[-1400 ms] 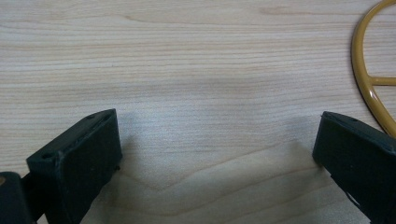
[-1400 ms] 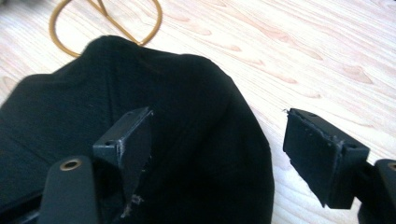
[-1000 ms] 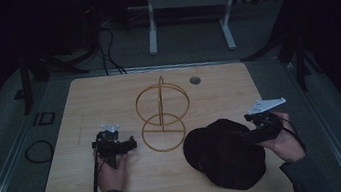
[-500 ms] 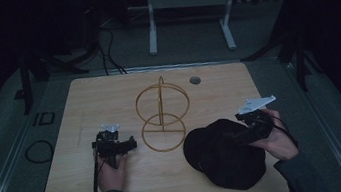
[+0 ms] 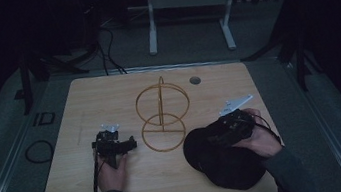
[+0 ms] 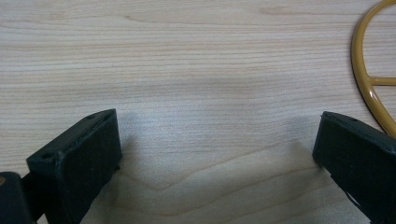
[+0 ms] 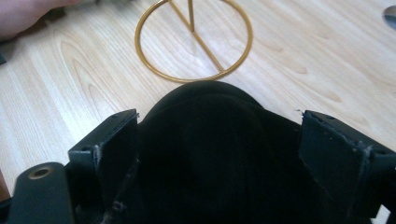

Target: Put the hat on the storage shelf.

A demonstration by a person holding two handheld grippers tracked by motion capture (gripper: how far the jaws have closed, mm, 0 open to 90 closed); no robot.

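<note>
- Looks like a dim lab or recording studio
- Pale wooden table [image 5: 108, 99] on grey floor
- Cables [image 5: 109, 49] at 11 o'clock, white stand legs [image 5: 151, 28] at 12

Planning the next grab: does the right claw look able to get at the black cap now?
Probably yes: the right claw stands open right over the black cap, with nothing between them.

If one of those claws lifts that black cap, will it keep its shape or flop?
The black cap looks like soft cloth, so it would probably sag and feel light. Its rounded crown may partly hold its shape. It seems unlikely to roll or break.
</note>
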